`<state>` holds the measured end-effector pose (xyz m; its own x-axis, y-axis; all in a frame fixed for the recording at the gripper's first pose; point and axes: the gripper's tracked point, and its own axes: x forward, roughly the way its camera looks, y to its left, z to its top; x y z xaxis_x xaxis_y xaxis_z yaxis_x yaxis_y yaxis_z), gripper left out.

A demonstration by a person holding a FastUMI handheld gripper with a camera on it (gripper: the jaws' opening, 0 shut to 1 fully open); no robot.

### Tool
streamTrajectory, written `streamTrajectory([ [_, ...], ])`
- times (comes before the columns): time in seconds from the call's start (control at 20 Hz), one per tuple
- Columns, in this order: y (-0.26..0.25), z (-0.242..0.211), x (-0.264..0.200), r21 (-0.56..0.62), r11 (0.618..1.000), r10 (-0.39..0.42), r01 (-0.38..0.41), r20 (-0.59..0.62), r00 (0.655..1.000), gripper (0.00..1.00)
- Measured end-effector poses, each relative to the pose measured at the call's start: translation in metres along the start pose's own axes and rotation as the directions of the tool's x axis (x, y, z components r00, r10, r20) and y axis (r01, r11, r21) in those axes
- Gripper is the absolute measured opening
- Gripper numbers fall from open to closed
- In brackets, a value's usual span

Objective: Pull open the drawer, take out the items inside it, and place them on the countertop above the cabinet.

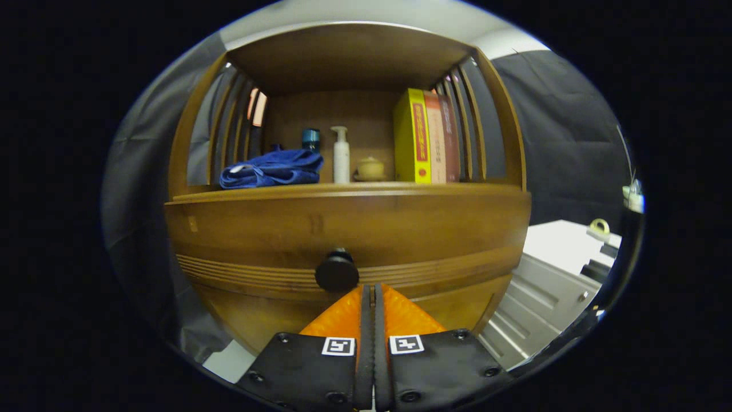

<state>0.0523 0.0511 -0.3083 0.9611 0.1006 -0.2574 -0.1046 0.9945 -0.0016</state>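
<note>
Closest to the lens, the gripper is sitting with its two fingers pressed together, only a thin seam showing between them, and it is gripping nothing. Its tips are pointing just below and beside the round dark knob, apparently short of touching it.

That knob is sitting at the middle of the drawer, whose wooden front is lying flush with the cabinet, so the drawer is looking fully closed. By my reading, nothing of the task is done yet: pulling, emptying and placing are all waiting, and the fingers would need to part before taking the knob.

Above the drawer, the countertop is carrying a folded blue towel, a white pump bottle, a small lidded pot and upright books. Writing is running down the yellow spine, too small to read.
</note>
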Motion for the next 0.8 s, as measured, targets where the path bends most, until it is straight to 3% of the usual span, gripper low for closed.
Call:
streamTrajectory([
  [0.05,0.009,0.001,0.001,-0.017,0.999,0.032,-0.031,0.002,1.0,0.1],
  [0.15,0.02,-0.002,0.003,-0.02,0.998,0.06,-0.06,-0.012,0.998,0.31],
  [0.25,0.017,-0.005,0.009,-0.022,0.999,0.04,-0.041,-0.024,0.999,0.52],
  [0.45,0.022,-0.006,0.026,-0.058,0.997,0.05,-0.051,-0.018,0.999,0.7],
  [0.6,0.03,-0.011,0.046,-0.068,0.996,0.062,-0.064,-0.039,0.997,0.7],
  [0.8,0.028,-0.014,0.05,-0.061,0.997,0.046,-0.049,-0.05,0.998,0.48],
])
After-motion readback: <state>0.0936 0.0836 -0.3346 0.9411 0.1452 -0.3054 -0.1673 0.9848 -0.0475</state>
